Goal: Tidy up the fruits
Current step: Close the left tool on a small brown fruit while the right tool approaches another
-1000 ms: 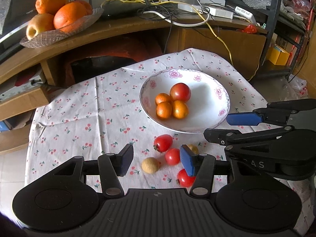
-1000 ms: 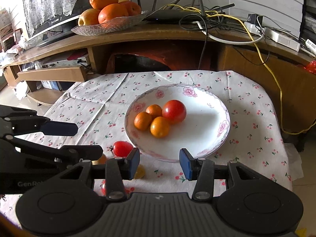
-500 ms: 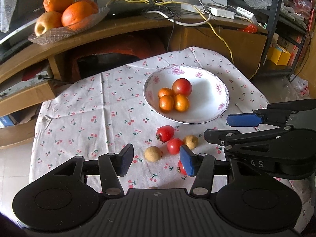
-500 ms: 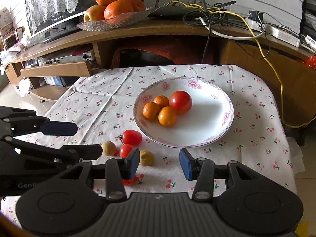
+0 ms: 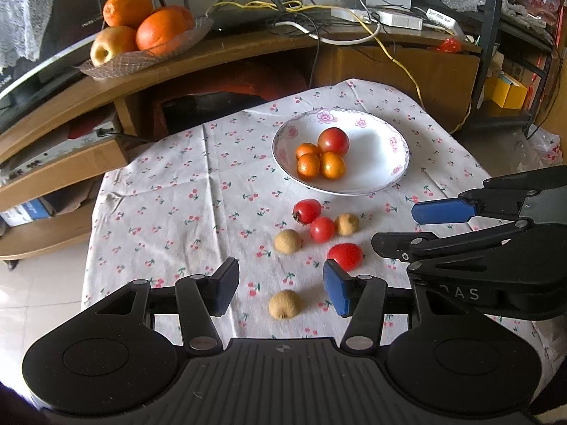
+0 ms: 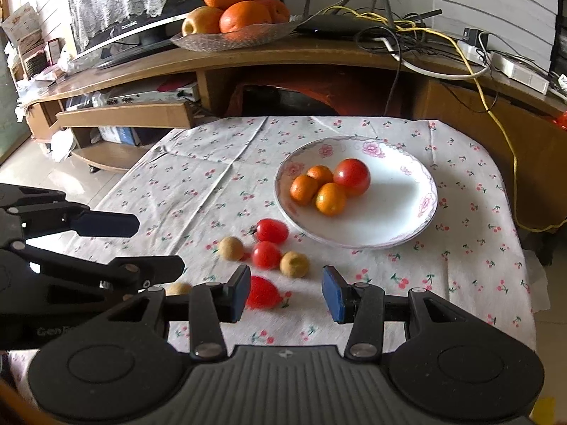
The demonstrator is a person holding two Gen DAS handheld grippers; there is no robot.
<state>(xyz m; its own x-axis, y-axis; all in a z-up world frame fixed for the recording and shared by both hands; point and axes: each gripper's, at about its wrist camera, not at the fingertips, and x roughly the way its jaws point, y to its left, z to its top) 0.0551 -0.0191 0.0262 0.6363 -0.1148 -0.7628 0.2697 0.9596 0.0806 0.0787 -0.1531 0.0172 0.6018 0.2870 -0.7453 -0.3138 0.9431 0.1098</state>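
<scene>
A white flowered bowl [image 5: 382,173] [image 6: 397,226] on the cherry-print tablecloth holds three small oranges [image 5: 320,164] and a red tomato [image 5: 333,141]. In front of it lie three small tomatoes [image 5: 307,211] [image 6: 271,230] and three tan round fruits [image 5: 288,241] [image 6: 294,264] on the cloth. My left gripper [image 5: 278,287] hovers open over the nearest tan fruit [image 5: 285,304], holding nothing. The right gripper [image 6: 283,288] is open too, above the cloth beside a red tomato [image 6: 262,292]. Each gripper shows at the side of the other's view.
Behind the table runs a wooden TV stand [image 5: 248,49] with a glass dish of oranges and an apple [image 5: 141,32], a router and tangled cables [image 6: 407,35]. The tablecloth [image 5: 177,194] hangs over the table edges; tiled floor lies to the left.
Both grippers have drawn back from the bowl and risen slightly; the bowl looks farther away and more loose fruit has come into view. Jaw gaps are unchanged.
</scene>
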